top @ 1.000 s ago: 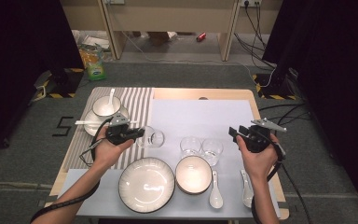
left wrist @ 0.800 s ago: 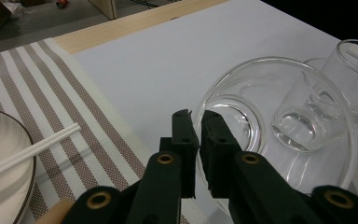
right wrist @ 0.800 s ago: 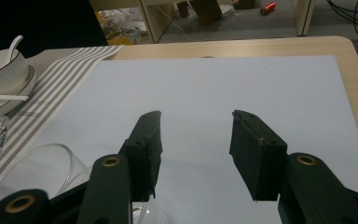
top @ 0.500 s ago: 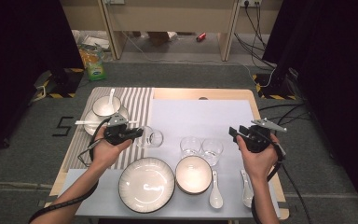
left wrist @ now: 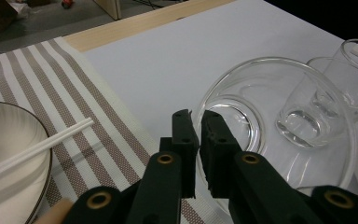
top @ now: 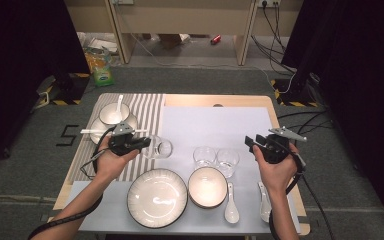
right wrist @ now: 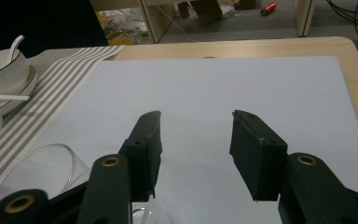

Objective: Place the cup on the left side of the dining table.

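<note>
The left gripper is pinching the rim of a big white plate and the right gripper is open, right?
Not quite. The left gripper pinches the rim of a clear glass, not a plate, as the left gripper view shows. The right gripper is open.

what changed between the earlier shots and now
Nothing visibly changed. The left gripper stays shut on the rim of the tilted glass at the edge of the striped mat, and the right gripper stays open above the white sheet. Plate, bowl and the two other glasses lie as before.
</note>
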Demonstrator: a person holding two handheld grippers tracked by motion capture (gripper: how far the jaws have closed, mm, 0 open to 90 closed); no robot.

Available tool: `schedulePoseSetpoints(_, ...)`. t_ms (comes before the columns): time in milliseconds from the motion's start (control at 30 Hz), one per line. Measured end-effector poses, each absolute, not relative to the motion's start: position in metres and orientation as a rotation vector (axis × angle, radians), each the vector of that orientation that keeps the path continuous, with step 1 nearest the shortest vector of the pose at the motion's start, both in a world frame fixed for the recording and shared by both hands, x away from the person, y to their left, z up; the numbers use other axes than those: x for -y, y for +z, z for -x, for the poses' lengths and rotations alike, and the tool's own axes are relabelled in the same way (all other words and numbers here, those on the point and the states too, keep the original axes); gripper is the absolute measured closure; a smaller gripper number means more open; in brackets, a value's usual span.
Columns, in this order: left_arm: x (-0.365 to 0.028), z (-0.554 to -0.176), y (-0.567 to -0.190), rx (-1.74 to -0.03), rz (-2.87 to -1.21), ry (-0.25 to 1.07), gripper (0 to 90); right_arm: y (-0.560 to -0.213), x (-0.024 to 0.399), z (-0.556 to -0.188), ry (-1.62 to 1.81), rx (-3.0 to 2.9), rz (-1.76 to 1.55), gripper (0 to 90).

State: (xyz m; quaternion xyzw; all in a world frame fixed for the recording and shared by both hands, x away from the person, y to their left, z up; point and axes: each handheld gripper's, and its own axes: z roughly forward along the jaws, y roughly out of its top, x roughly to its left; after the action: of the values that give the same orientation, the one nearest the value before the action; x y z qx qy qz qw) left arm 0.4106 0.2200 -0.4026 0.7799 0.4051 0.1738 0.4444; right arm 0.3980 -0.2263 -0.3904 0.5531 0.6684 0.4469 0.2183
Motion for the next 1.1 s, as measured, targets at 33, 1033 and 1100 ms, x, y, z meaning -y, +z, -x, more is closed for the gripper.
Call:
schedulePoseSetpoints(33, -0.221, -0.411, -0.403, -1.006, -1.933, 0.430, 84.2, -0.391, 0.226, -0.398, 1.237, -1.851, -1.529, 52.9)
schedulePoseSetpoints(1033, -0.247, -0.405, -0.402, -1.052, -1.919, 0.458, 84.3, -0.392, 0.224, -0.399, 1.238, -1.855, -1.528, 52.9)
schedulePoseSetpoints(1100, -0.251, -0.406, -0.401, -1.057, -1.903, 0.465, 84.3, -0.392, 0.224, -0.399, 1.236, -1.856, -1.527, 52.9)
